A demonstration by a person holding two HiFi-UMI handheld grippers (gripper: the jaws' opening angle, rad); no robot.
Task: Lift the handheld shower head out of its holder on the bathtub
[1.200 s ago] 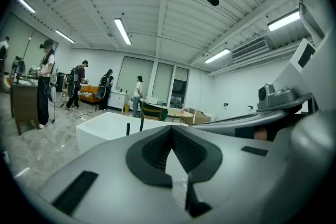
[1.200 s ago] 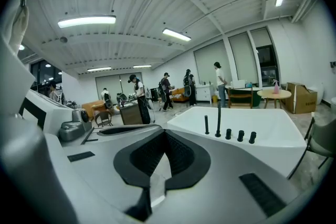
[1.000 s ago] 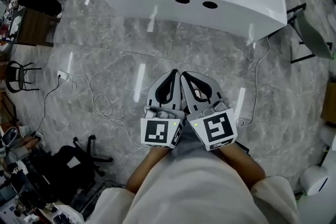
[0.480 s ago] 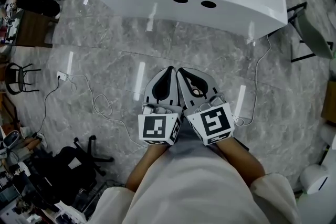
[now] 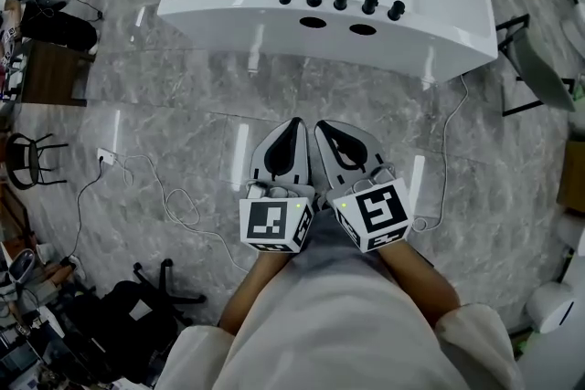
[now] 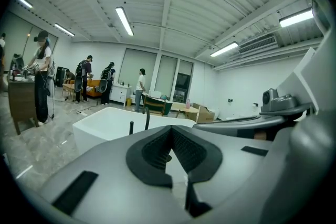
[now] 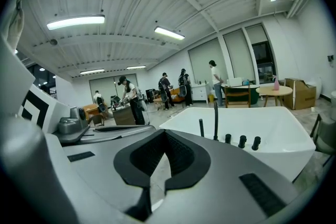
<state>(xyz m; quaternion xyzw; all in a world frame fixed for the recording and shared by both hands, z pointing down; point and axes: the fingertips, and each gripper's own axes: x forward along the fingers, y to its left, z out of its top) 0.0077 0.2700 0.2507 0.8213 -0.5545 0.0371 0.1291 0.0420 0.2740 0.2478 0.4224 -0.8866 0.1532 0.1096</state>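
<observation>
2 claws clenched empty, left claw [image 5: 293, 123] and right claw [image 5: 322, 126], well apart from bathtub [image 5: 239, 6].

Nothing legible anywhere: no words, brands or numbers. Only black-and-white square markers, coded blocks rather than letters, on the left cube [image 5: 271, 225] at the back of the left gripper [image 5: 296, 122] and on the right cube [image 5: 373, 215] at the back of the right gripper [image 5: 320, 126]. Part of one such marker also at the left rim of the right gripper view.
</observation>
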